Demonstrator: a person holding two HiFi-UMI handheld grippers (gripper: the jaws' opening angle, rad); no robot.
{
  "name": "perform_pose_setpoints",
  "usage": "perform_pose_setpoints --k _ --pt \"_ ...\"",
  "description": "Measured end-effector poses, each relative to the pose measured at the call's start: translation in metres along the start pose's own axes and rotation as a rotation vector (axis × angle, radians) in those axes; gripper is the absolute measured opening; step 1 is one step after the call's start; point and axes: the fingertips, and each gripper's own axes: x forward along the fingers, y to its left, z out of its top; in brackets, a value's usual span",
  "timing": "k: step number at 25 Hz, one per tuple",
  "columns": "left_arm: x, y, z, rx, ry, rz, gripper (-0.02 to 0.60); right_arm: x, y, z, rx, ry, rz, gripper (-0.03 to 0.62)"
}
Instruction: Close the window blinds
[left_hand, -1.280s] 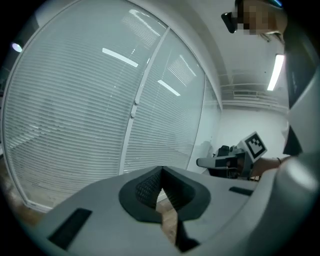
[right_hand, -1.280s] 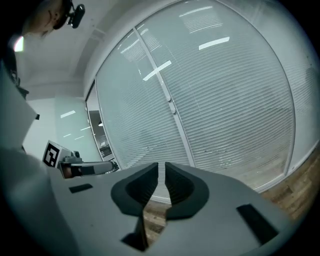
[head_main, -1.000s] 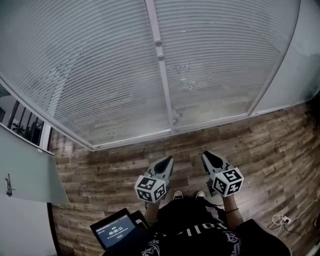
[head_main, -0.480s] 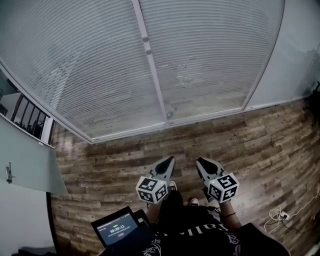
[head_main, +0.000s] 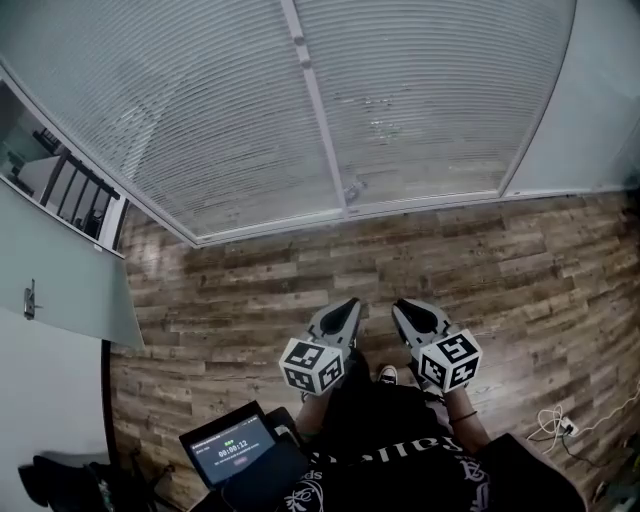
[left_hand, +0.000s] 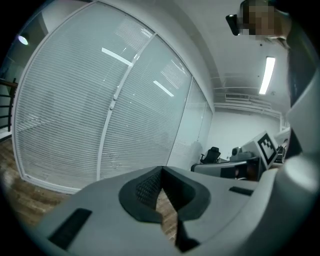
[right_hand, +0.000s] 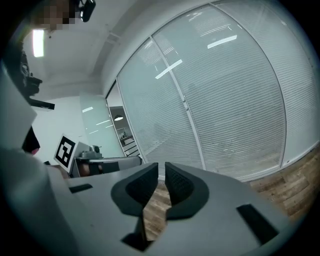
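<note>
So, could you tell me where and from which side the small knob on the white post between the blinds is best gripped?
Likely by its sides, coming straight on from the room, one jaw each side: the knob appears to stand out from the post toward the room. Its exact shape is too small to tell.

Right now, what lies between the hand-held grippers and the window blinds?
Just bare wooden floor, right up to the blinds; the head view shows it.

Grey left gripper (head_main: 349, 303), right gripper (head_main: 399, 306) — black-white marker cubes; black shirt (head_main: 385, 420), white lettering.
</note>
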Motion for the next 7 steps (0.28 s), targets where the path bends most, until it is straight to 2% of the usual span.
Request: perform_pose_setpoints --k 7 --pt "0.005 -0.020 0.000 0.027 -0.021 0.016 0.005 -0.023 -0.009 0.002 -0.017 -0.029 0.012 0.051"
